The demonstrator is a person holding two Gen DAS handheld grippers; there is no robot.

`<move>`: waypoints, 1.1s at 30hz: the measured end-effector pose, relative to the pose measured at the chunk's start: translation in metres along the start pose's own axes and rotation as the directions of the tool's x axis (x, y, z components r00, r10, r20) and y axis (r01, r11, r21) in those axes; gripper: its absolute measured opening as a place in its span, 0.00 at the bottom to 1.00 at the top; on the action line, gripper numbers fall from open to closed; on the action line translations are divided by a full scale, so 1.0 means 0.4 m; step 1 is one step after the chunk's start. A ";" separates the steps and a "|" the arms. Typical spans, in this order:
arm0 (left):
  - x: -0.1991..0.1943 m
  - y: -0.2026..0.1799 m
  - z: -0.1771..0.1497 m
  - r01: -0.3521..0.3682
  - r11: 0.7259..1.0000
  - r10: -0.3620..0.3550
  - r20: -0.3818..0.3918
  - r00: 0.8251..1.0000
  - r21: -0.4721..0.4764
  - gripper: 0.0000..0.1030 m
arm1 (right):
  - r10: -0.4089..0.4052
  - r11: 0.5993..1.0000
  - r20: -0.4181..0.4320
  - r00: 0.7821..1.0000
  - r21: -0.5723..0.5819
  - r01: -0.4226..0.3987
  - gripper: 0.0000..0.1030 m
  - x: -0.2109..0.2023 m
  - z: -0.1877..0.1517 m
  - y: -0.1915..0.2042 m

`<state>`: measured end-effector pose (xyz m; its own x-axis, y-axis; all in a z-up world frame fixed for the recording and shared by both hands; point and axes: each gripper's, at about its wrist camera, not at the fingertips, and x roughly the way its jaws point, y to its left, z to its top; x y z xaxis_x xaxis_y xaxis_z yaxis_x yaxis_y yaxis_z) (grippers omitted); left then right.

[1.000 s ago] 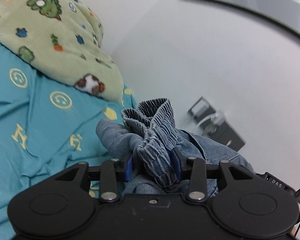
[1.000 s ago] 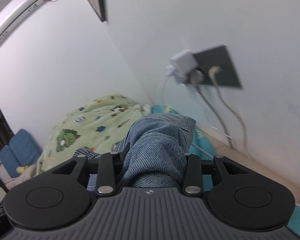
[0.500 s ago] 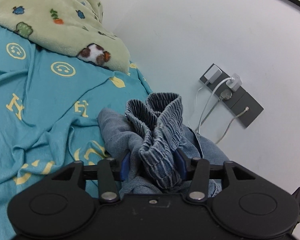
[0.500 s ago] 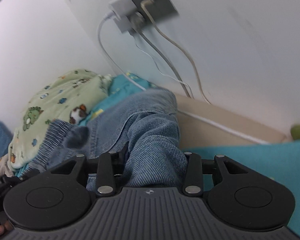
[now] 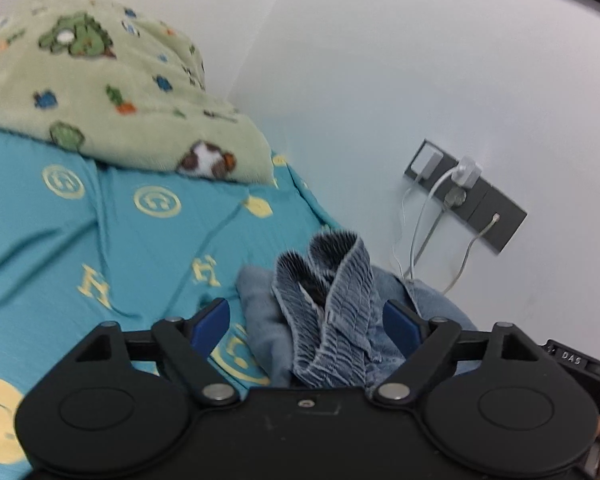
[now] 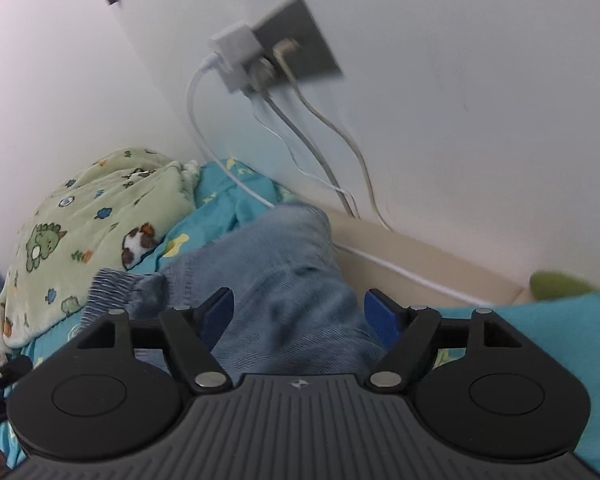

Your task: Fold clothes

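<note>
Two sets of fingers spread wide, left gripper (image 5: 306, 318) and right gripper (image 6: 300, 310), neither pinching any cloth. Between each pair, loose and unheld: jeans (image 6: 284, 256), bunched in a heap on the teal bedsheet (image 5: 140, 256), close against the wall. Ribbed elastic waistband (image 5: 336, 276) standing up in a crumpled double loop between the left gripper's blue pads (image 5: 214, 320). Looks far from folded, more a lump than a flat layer. Cannot tell where the legs run.

Likely trouble from here, judged from the lie of things:

- Closing on the heap as it lies and catching several layers at once, with the whole bundle dragged up instead of one edge.
- Clamping the waistband while twisted, and so carrying the twist into any fold made after.
- Pulling or lifting on the wall side and snagging the charger cables (image 6: 312, 148), hanging from the socket plate (image 6: 300, 40) to the bed edge just behind the denim; possibly tugging a plug loose.
- Pushing the denim past the mattress edge toward the beige bed frame (image 6: 420, 264), just beside the heap.
- Dragging cloth over the creased sheet and rucking it further, leaving an uneven surface for flattening.
- Sweeping the legs out toward the green fleece blanket (image 5: 100, 92), near but apart from the jeans, and catching its corner.
</note>
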<state>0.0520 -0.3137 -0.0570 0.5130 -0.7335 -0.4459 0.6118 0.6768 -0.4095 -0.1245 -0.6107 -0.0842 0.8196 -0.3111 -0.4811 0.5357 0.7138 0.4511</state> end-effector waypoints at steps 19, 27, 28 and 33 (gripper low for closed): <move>-0.459 0.046 0.216 -0.217 0.970 0.188 0.220 0.957 0.113 0.91 | 0.286 0.898 -0.013 0.958 -0.346 -0.273 0.74 -0.184 0.047 0.552; -0.656 0.120 0.245 -0.353 0.929 0.306 0.301 0.903 0.114 0.96 | 0.405 0.827 -0.043 0.913 -0.409 -0.386 0.75 -0.240 -0.003 0.761; -0.673 0.130 0.244 -0.370 0.922 0.321 0.308 0.895 0.113 0.97 | 0.418 0.817 -0.048 0.907 -0.416 -0.399 0.75 -0.242 -0.014 0.784; -0.740 0.191 0.224 -0.443 0.893 0.397 0.326 0.858 0.080 0.97 | 0.447 0.784 -0.074 0.892 -0.447 -0.430 0.76 -0.236 -0.081 0.874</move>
<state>0.0008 -0.0504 0.1151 0.8791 -0.3813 -0.2858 0.3671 0.9243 -0.1041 -0.0214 -0.3114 0.0946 0.9550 0.0880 -0.2833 -0.0230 0.9741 0.2249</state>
